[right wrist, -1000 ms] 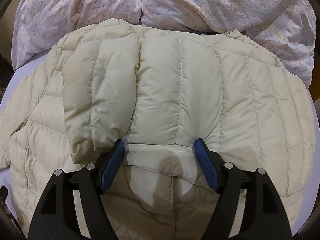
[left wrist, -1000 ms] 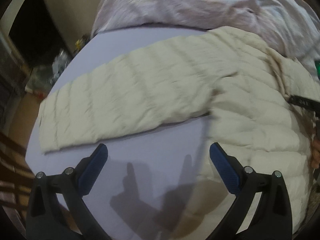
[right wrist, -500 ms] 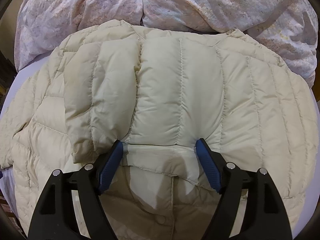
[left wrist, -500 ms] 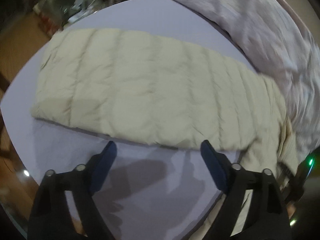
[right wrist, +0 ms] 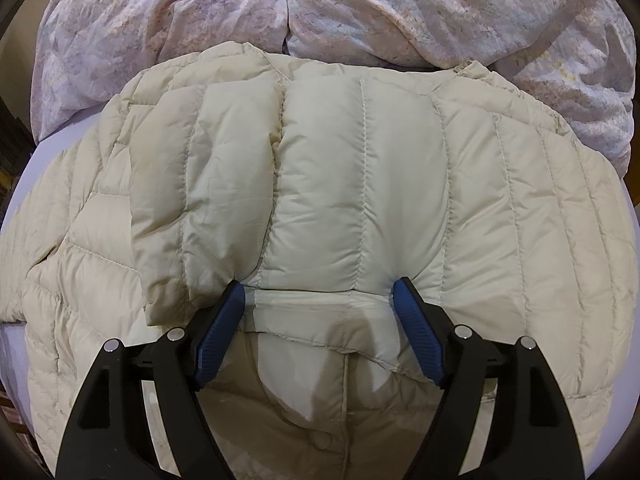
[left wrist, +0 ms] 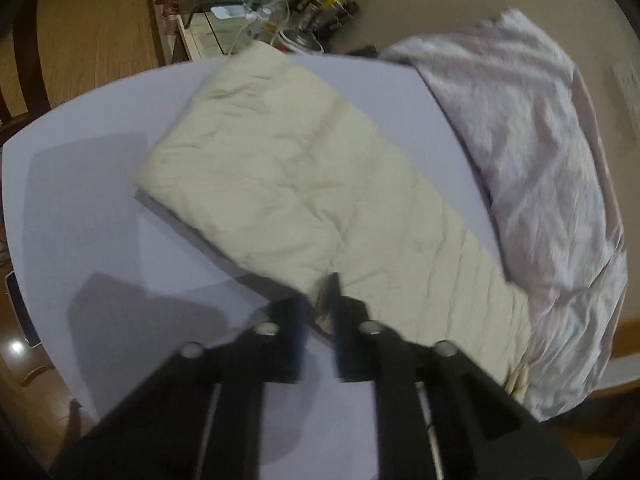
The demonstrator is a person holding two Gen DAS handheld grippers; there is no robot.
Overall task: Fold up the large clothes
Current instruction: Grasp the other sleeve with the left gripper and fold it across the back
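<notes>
Item: cream puffer jacket, spread on lavender sheet. Step: sleeve fold. Left gripper pinched onto sleeve edge (blurred); right gripper spread wide, pinning body. Next: carry sleeve across the body

Both tools were matte black plastic frames, each splitting into two angled arms with cut-out slots. Silver round screw heads sat at the pivots. The right gripper carried ribbed blue pads along its fingers; the left gripper showed blurred and dark.
</notes>
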